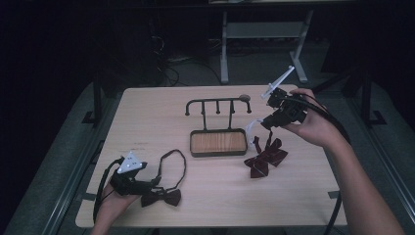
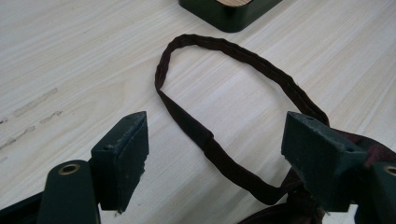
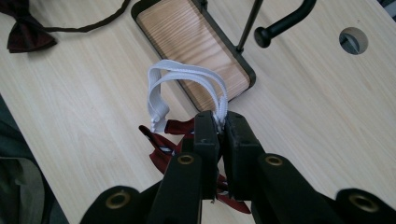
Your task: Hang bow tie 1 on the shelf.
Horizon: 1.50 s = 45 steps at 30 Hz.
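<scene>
Lifting the striped red bow tie (image 1: pixel 265 159) toward the black hook rack (image 1: pixel 218 105).
My right gripper (image 3: pixel 221 122) pinches its white elastic loop (image 3: pixel 187 74); left gripper (image 2: pixel 219 140) gapes wide. Next: hook the loop.

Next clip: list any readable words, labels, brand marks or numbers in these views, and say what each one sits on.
None: no readable text in any view.
Faint dark marks on the table near its left side, seen in the high view and the left gripper view, look like scuffs, not letters.
The dark bow tie, the red bow tie with its white strap, the hook stand and both grippers carry no legible print.
</scene>
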Each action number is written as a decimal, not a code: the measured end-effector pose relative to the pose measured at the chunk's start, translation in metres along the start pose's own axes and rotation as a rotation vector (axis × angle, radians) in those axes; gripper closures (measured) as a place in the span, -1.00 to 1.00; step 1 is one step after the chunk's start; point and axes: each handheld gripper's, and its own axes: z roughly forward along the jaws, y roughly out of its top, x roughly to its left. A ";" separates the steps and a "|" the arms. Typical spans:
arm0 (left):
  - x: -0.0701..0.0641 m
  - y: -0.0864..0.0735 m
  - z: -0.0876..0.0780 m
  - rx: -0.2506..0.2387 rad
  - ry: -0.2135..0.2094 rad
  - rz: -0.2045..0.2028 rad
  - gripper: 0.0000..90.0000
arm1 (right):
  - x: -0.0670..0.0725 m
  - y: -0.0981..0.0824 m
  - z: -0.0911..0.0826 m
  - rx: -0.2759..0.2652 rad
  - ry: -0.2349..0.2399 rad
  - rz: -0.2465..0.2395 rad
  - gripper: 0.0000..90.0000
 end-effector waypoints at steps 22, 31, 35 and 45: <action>0.000 0.001 -0.001 0.009 0.005 0.018 -0.48 | -0.017 0.038 0.005 0.033 -0.038 0.019 0.87; 0.000 0.000 -0.001 0.009 0.007 0.021 -0.48 | -0.030 0.042 0.012 0.041 -0.057 0.053 0.87; -0.001 0.001 0.000 0.010 0.005 0.022 -0.48 | -0.032 0.043 0.015 0.033 -0.060 0.065 0.87; -0.002 0.001 0.001 0.016 0.002 0.037 -0.48 | -0.042 0.041 0.023 0.031 -0.064 0.105 0.87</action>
